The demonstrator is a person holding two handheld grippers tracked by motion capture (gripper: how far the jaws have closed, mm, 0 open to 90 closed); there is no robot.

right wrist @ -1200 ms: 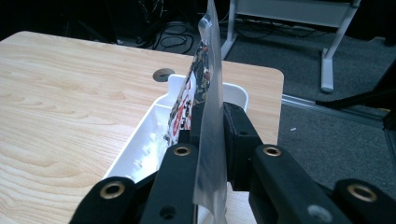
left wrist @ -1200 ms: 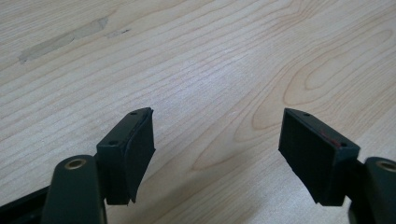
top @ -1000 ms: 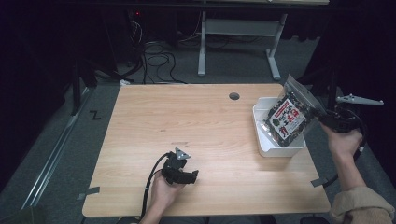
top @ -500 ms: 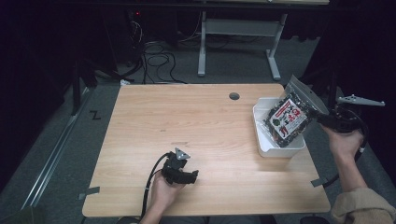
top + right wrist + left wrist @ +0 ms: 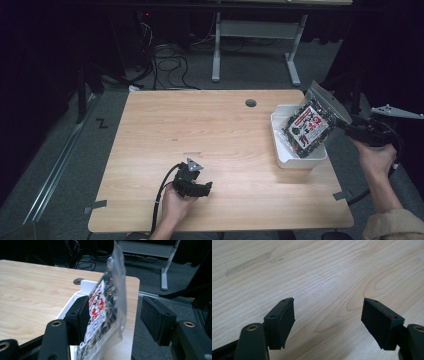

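— Where do we stand with the snack bag (image 5: 309, 126)?

— We have it over the white bin (image 5: 285, 155) at the right edge of the desk (image 5: 210, 130), its lower end down inside the bin and its top leaning out toward our right gripper (image 5: 350, 129). That gripper's jaws have just been opening; in the right gripper view the bag (image 5: 107, 302) stands between them, resting against one pad (image 5: 81, 315) with a clear gap to the other, so we no longer pinch it.

— So the drop is nearly done?

— We judge so. The bag is released but not yet lying flat (it stands tilted on the bin's far side), and what is left is to pull the right gripper away and let it settle.

— And our other hand?

— The left gripper (image 5: 192, 182) rests low on the desk near the front edge, well apart from the bin, jaws spread wide over bare wood with nothing between them.

— Anything in the way?

— Little. The cable hole (image 5: 250, 103) sits near the bin, tape bits mark the desk's front corners, and floor cables (image 5: 165, 55) lie beyond. The one risk we see is the bag snagging on the pad as we withdraw.
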